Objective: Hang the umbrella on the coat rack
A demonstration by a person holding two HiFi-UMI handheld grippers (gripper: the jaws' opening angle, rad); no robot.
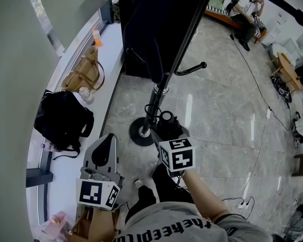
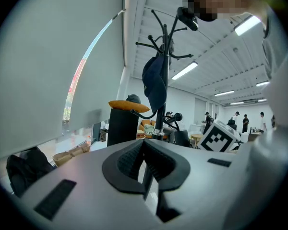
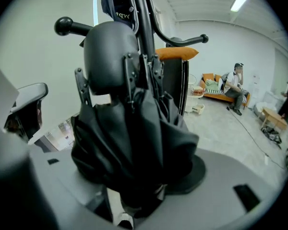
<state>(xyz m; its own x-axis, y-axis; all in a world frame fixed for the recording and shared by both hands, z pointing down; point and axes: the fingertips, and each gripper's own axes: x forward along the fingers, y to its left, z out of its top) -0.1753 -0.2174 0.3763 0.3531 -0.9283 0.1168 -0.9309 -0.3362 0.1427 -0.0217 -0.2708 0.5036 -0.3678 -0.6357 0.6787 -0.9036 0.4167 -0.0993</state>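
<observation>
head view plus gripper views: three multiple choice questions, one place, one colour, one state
1. Where is the tan handbag? A on the window ledge; B on a chair; C in a sink.
2. What colour is the umbrella between the right gripper's jaws? A red; B black; C yellow.
3. How do the left gripper's jaws stand? A together, empty; B wide apart; C on the umbrella.
Key: A, it lies on the white ledge; B, its folded fabric is black; A, they meet with nothing between.
</observation>
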